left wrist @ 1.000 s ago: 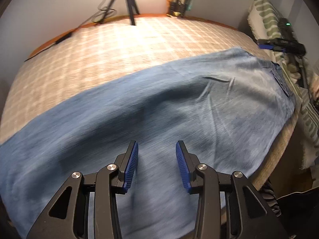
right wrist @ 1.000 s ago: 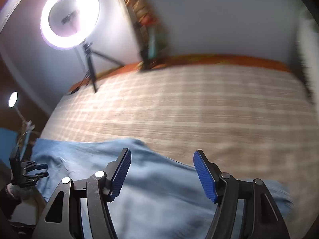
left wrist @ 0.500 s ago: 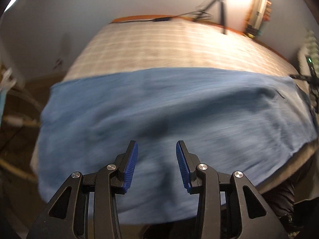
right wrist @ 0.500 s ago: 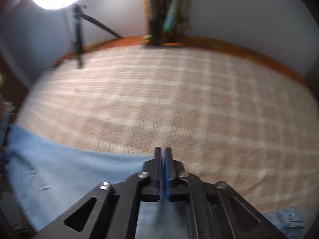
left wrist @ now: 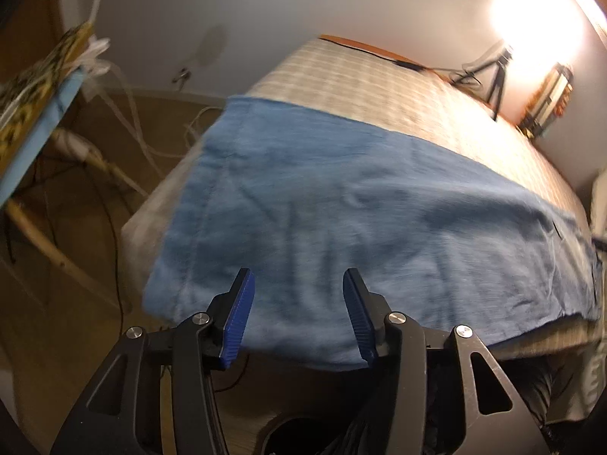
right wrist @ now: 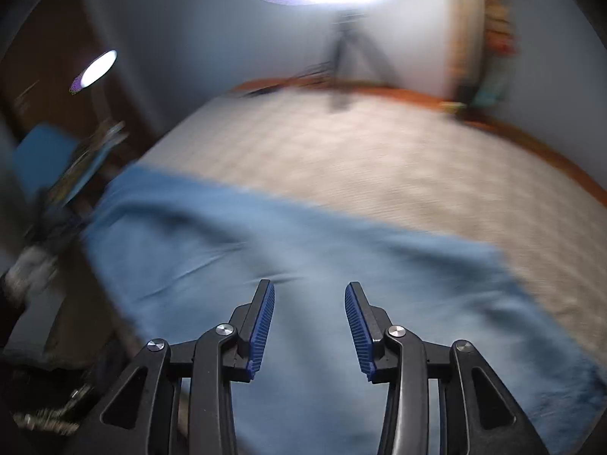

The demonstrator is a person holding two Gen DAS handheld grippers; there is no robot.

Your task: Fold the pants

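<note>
The blue denim pants [left wrist: 360,220] lie spread flat in a long band across the near edge of the bed [left wrist: 379,87], with its checked beige cover; one end hangs slightly over the bed's corner, nearest the wooden chair [left wrist: 45,204]. My guess is that the step in hand is picking the hold points for the next fold. To do it well, I'd take that overhanging end at both of its corners, lift the cloth evenly and carry it along the bed so the edges meet square, without dragging in creases.

My left gripper [left wrist: 297,311] hovers over the pants' near edge, jaws partly spread, having just widened, with nothing between the pads. My right gripper [right wrist: 309,322] hangs above the pants' middle; its jaws have just reopened to a moderate gap and pinch nothing.
</note>
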